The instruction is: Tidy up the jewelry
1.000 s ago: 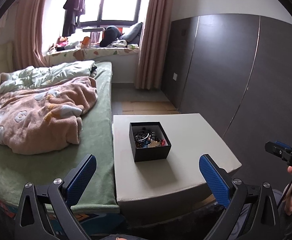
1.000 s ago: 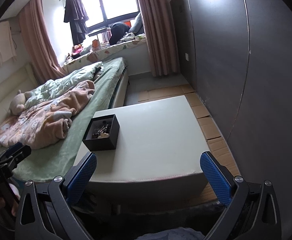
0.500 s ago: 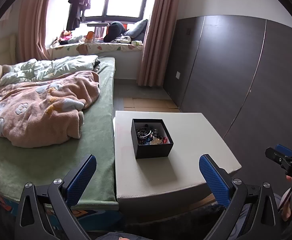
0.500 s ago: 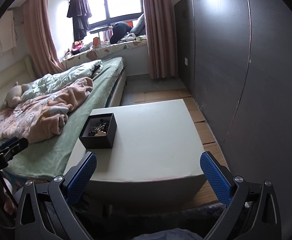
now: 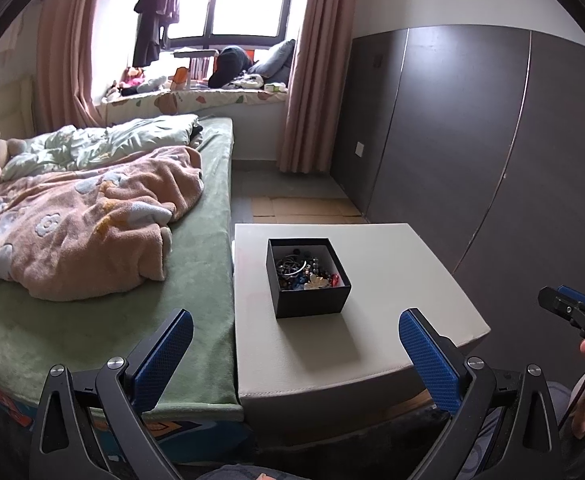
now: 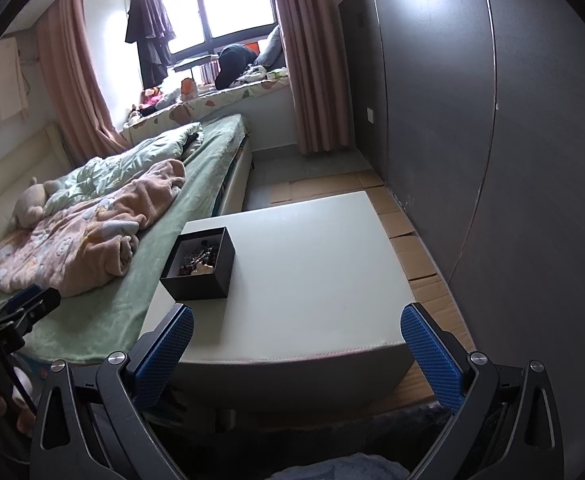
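Observation:
A black open box (image 5: 307, 276) full of mixed jewelry (image 5: 304, 270) stands on a low white table (image 5: 392, 280) beside the bed. It also shows in the right wrist view (image 6: 199, 264), at the table's left side. My left gripper (image 5: 292, 354) is open and empty, held back from the table's near edge, in line with the box. My right gripper (image 6: 296, 352) is open and empty, also short of the near edge, with the box ahead to its left. Each gripper shows at the edge of the other's view.
A bed (image 5: 196, 280) with a green sheet and a pink blanket (image 5: 80, 224) touches the table's left side. A dark wardrobe wall (image 5: 492, 160) runs along the right. Cardboard sheets (image 6: 412, 248) lie on the floor between table and wardrobe.
Both grippers have moved a little closer to the table and tilted slightly; the box looks larger. Both grippers stay open. The box has not moved.

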